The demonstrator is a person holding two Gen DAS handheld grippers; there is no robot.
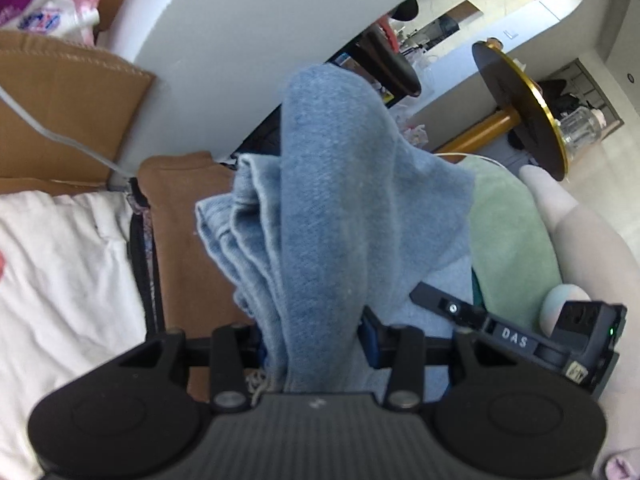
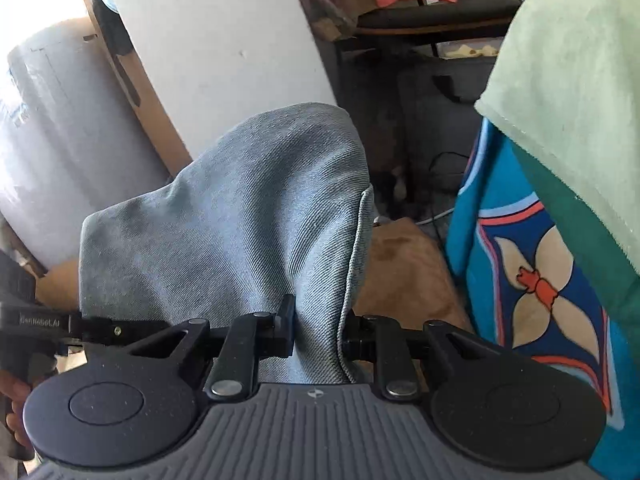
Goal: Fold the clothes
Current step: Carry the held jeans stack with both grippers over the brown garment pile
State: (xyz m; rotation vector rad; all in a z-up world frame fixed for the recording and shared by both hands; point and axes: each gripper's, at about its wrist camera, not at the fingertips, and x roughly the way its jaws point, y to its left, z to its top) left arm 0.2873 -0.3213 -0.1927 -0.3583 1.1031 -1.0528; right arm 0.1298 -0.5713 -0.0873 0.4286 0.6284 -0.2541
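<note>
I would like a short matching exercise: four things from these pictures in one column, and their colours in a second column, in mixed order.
Things:
1. denim garment
2. towel
3. round table top
4. cloth at far left

Colours:
A. white
B. pale green
C. black with a gold rim
D. light blue

Pairs: 1-D, 2-B, 3-C, 4-A

Left gripper (image 1: 314,344) and right gripper (image 2: 318,334), both clamped on denim.
</note>
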